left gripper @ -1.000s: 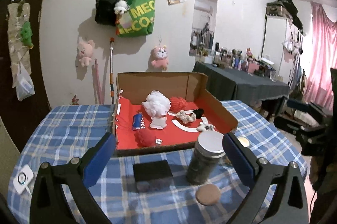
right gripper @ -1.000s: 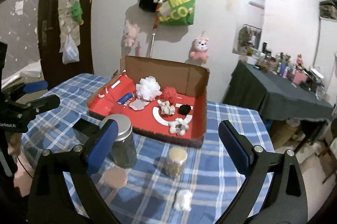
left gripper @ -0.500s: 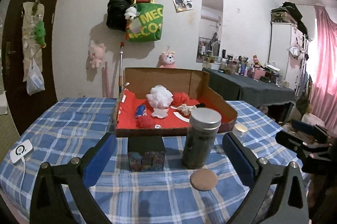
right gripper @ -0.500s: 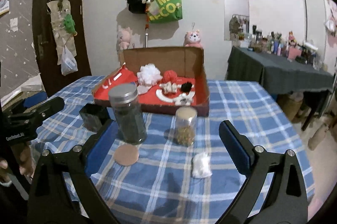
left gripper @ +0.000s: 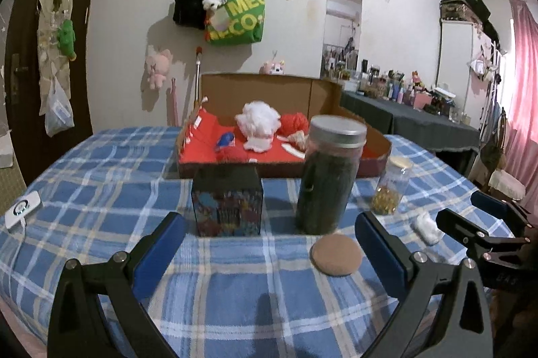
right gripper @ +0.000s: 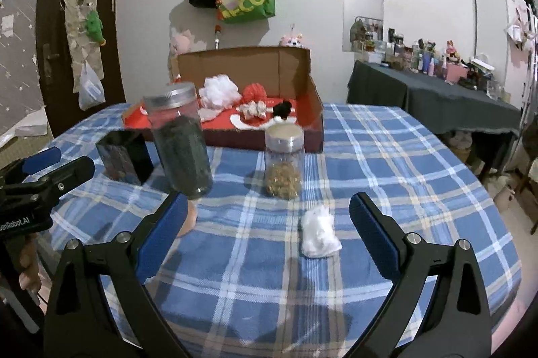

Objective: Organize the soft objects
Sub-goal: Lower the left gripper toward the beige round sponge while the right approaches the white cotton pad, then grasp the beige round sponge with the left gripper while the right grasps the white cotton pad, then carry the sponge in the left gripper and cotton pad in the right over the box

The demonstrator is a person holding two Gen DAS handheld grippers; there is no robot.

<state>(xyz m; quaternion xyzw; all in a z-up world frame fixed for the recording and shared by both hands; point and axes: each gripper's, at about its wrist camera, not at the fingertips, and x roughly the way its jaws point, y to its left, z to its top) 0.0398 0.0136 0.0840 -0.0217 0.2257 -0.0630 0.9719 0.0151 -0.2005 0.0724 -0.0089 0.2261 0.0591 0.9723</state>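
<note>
A white cotton wad (right gripper: pixel 318 237) lies on the blue plaid tablecloth, just ahead of my right gripper (right gripper: pixel 267 225), which is open and empty; the wad also shows in the left wrist view (left gripper: pixel 427 226). My left gripper (left gripper: pixel 270 245) is open and empty, low over the near table edge. A cardboard box (left gripper: pixel 322 90) with a red lining holds a white fluffy puff (left gripper: pixel 260 119), red yarn balls (left gripper: pixel 232 154) and other soft bits. The box also shows in the right wrist view (right gripper: pixel 285 62).
A tall dark jar (left gripper: pixel 328 176), a printed black tin (left gripper: pixel 227 201), a small jar of golden bits (left gripper: pixel 390 185) and a cork coaster (left gripper: pixel 336 255) stand between the grippers and the box. A white device (left gripper: pixel 22 210) lies at the left edge.
Both grippers have dropped lower and pulled back toward the near table edge, so the view is flatter. The jars, tin and wad now look closer. Both stay open.
</note>
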